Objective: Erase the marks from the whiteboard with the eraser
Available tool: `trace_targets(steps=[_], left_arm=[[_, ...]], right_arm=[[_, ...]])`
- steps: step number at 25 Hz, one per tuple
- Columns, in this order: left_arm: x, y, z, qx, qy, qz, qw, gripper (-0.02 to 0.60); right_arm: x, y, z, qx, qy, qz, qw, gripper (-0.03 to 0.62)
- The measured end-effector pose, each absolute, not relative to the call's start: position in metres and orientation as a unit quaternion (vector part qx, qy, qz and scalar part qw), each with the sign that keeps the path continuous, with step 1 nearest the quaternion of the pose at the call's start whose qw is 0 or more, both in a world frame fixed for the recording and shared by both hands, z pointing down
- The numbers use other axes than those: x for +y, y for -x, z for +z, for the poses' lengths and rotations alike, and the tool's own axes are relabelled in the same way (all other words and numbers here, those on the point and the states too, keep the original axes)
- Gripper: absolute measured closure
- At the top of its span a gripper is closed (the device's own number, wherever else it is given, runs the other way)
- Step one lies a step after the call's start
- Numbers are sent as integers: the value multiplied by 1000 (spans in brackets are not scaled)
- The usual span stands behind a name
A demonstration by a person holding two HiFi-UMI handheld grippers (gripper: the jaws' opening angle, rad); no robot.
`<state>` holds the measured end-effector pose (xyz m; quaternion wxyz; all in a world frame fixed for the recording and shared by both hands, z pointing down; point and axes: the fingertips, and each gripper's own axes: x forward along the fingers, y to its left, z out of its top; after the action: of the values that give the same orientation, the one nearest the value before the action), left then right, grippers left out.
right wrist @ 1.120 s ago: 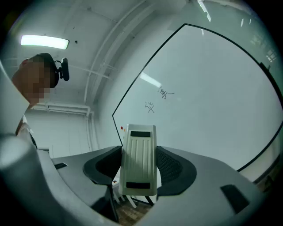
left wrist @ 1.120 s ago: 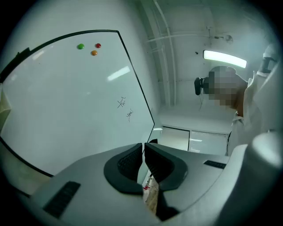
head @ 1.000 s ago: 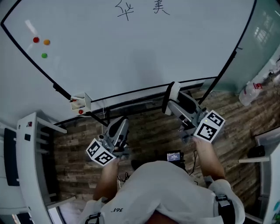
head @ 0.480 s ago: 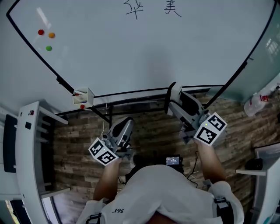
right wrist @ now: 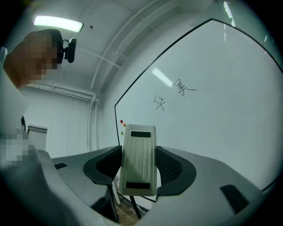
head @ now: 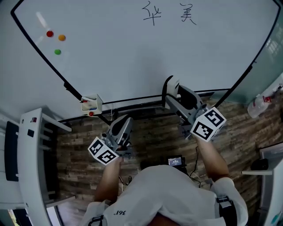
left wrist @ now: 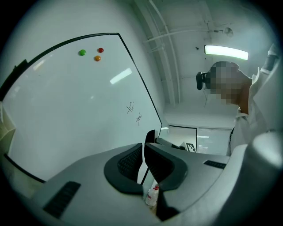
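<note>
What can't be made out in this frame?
Wiping face of the eraser: turned away in the right gripper view; head view shows only its edge.
The marks on the whiteboard: too small to read in any view.
Whether eraser touches board: head view's steep angle leaves it unsettled.
Contents of the small box at the board's corner: too small in head view.

**Whiteboard** (head: pixel 132 57): white surface with a thin black frame. It carries black handwritten marks (head: pixel 152 13).

**Magnets on the board:** a red magnet (head: pixel 50 33), an orange magnet (head: pixel 62 38) and a green magnet (head: pixel 57 51).

**Eraser** (right wrist: pixel 139 161): off-white, finely ribbed back with two black strips.

**Left gripper** (left wrist: pixel 142 152) and **right gripper** (right wrist: pixel 139 154): pale grey shells with black pads in a fine grid texture.

**Marker cubes** (head: pixel 103 151): white faces printed with black square patterns.

**Floor** (head: pixel 150 137): brown wood planks, mottled light and dark.

**Person's shirt** (head: pixel 172 194): white.
</note>
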<state>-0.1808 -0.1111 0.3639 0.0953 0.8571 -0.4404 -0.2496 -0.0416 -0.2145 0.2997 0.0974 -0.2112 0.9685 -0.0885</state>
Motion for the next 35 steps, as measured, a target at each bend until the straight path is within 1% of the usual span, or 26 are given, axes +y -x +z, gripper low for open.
trace_targets(steps=[7, 13, 21, 29, 35], left_arm=[[-114, 225, 361, -437, -860, -247, 96, 569], [-122, 242, 357, -430, -864, -243, 96, 569], [-139, 257, 323, -450, -855, -251, 55, 569], [-160, 256, 291, -462, -851, -247, 23, 569], [-174, 262, 278, -472, -848, -242, 12, 569]], right_arm=[[-221, 80, 301, 963, 252, -58, 75, 333], [-227, 108, 298, 962, 268, -21, 55, 333], [-249, 145, 250, 963, 263, 46, 46, 333], [-275, 161, 204, 956, 277, 90, 45, 333], [-291, 172, 181, 947, 293, 128, 35, 333]])
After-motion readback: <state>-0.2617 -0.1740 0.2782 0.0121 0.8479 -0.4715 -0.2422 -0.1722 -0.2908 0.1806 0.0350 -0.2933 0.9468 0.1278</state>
